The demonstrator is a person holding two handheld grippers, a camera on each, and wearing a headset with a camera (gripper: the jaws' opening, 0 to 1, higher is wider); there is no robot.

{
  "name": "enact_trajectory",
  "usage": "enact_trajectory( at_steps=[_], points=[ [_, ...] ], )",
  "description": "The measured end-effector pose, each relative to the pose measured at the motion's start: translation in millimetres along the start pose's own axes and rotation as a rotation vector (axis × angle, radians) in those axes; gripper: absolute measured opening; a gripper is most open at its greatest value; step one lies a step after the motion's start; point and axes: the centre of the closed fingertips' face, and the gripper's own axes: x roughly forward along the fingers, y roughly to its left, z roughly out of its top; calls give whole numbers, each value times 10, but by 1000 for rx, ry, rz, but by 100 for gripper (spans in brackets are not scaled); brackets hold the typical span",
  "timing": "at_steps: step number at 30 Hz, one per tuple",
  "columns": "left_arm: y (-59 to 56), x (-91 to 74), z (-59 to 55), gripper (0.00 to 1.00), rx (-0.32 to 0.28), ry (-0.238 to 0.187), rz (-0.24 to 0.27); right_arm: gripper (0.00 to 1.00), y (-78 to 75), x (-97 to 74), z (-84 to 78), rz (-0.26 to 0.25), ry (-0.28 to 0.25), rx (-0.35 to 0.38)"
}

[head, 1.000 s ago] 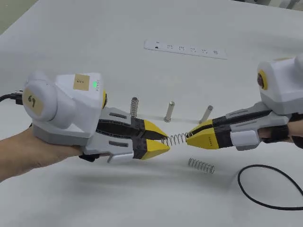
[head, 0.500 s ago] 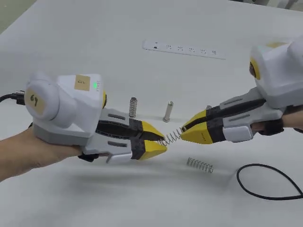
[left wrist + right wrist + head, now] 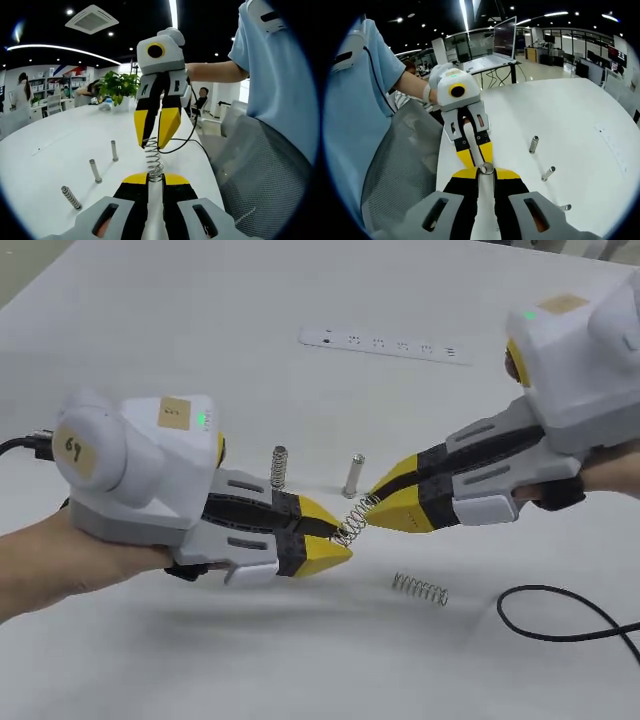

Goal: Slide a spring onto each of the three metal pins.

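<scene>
Jaws of left gripper (image 3: 345, 538) and right gripper (image 3: 372, 512) each pinch one end of a spring (image 3: 353, 523), probably to line it up for the bare pin (image 3: 354, 475).

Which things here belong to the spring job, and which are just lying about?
Job: held spring, left hand-held gripper, right hand-held gripper, loose spring, sprung pin, bare middle pin, bare end pin.
Lying about: power strip, black cable.
</scene>
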Motion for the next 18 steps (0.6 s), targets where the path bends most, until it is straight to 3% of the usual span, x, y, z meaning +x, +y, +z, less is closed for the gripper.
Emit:
enact_trajectory(
  at_steps=[18],
  points=[
    [18, 29, 7, 2, 23, 5, 9, 8, 1, 26, 44, 1, 46, -81]
  ],
)
